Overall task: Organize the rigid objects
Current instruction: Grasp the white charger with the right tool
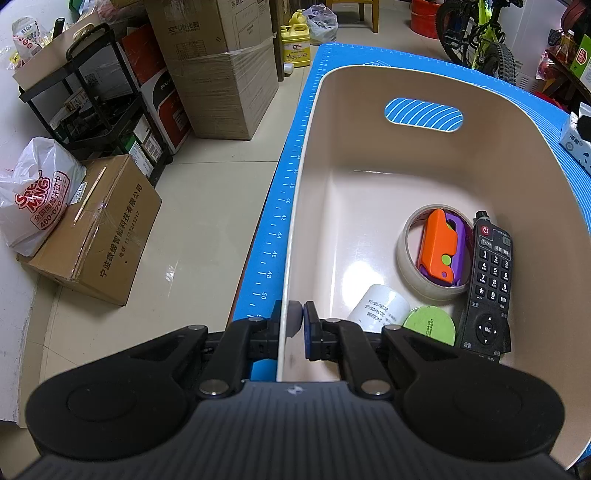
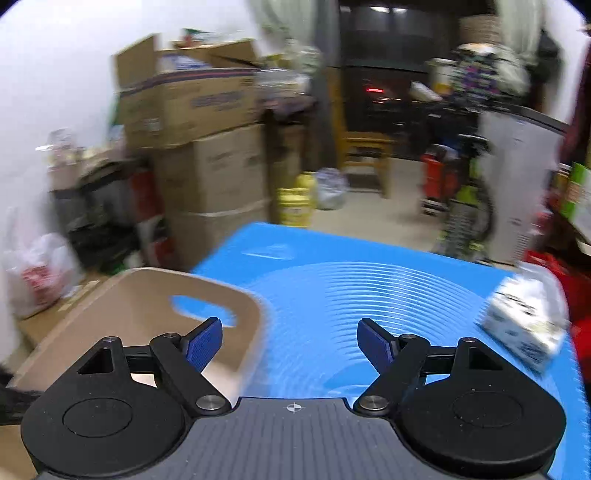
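A beige plastic bin (image 1: 369,147) stands on a blue mat (image 1: 280,206). Inside it lie a tape roll (image 1: 406,254) with an orange and purple toy (image 1: 439,247) in its hole, a black remote (image 1: 489,280), a white cylinder (image 1: 380,306) and a green lid (image 1: 430,323). My left gripper (image 1: 300,317) is shut on the bin's near left wall, one finger on each side. In the blurred right wrist view my right gripper (image 2: 290,341) is open and holds nothing, above the mat (image 2: 332,288) to the right of the bin (image 2: 147,295).
A white printed box (image 2: 524,325) lies on the mat at the right edge. Left of the table, on the floor, are cardboard boxes (image 1: 99,229), a white bag (image 1: 33,195), a black rack (image 1: 92,96) and yellow jugs (image 1: 295,40). A bicycle (image 1: 480,33) stands behind.
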Demonstrator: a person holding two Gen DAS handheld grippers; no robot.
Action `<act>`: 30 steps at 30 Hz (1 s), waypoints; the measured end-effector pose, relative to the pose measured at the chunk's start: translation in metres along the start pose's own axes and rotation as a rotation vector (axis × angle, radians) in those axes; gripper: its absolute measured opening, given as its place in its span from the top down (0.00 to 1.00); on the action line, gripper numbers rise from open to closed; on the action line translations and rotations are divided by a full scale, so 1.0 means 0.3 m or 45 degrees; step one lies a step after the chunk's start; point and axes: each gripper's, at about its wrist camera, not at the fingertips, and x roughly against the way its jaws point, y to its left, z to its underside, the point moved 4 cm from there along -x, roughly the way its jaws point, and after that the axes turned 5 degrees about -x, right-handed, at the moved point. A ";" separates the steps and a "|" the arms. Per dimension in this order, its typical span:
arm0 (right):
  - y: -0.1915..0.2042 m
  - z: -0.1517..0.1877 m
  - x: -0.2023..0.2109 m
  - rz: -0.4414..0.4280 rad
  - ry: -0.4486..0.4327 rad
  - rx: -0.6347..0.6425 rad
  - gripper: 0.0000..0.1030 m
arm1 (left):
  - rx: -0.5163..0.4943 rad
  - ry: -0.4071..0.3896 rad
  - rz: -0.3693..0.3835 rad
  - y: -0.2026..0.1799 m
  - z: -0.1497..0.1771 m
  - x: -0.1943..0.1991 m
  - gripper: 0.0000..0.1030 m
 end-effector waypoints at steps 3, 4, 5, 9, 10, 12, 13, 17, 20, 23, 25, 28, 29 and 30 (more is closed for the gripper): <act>-0.076 0.024 -0.039 0.088 0.002 -0.053 0.19 | 0.003 0.000 0.002 0.000 0.000 -0.001 0.89; -0.094 0.036 -0.057 0.110 0.010 -0.063 0.19 | 0.004 0.000 0.001 -0.005 0.000 -0.001 0.89; -0.113 0.048 -0.073 0.130 0.020 -0.067 0.19 | 0.003 -0.001 0.001 -0.006 0.000 -0.001 0.89; -0.154 0.096 -0.149 0.179 0.059 -0.085 0.19 | -0.001 0.002 -0.005 -0.009 0.001 -0.004 0.89; -0.159 0.105 -0.166 0.180 0.073 -0.103 0.19 | -0.002 0.002 -0.006 -0.010 0.001 -0.004 0.89; -0.172 0.130 -0.199 0.180 0.105 -0.136 0.20 | -0.003 0.002 -0.007 -0.010 0.001 -0.004 0.89; -0.166 0.144 -0.214 0.182 0.123 -0.145 0.20 | -0.003 0.002 -0.007 -0.010 0.001 -0.004 0.89; -0.174 0.199 -0.288 0.190 0.207 -0.163 0.21 | -0.003 0.002 -0.007 -0.010 0.001 -0.004 0.89; -0.169 0.227 -0.320 0.205 0.258 -0.174 0.24 | -0.003 0.002 -0.006 -0.010 0.001 -0.004 0.89; -0.186 0.247 -0.350 0.214 0.302 -0.206 0.28 | -0.004 0.002 -0.007 -0.009 0.001 -0.003 0.89; -0.196 0.259 -0.368 0.212 0.333 -0.219 0.30 | -0.003 0.002 -0.006 -0.010 0.001 -0.003 0.89; -0.195 0.275 -0.374 0.210 0.346 -0.210 0.32 | -0.004 0.002 -0.007 -0.009 0.001 -0.003 0.89; -0.190 0.278 -0.373 0.212 0.346 -0.196 0.34 | -0.004 0.002 -0.007 -0.009 0.001 -0.003 0.89; -0.186 0.280 -0.372 0.203 0.346 -0.186 0.38 | -0.004 0.002 -0.007 -0.010 0.001 -0.003 0.89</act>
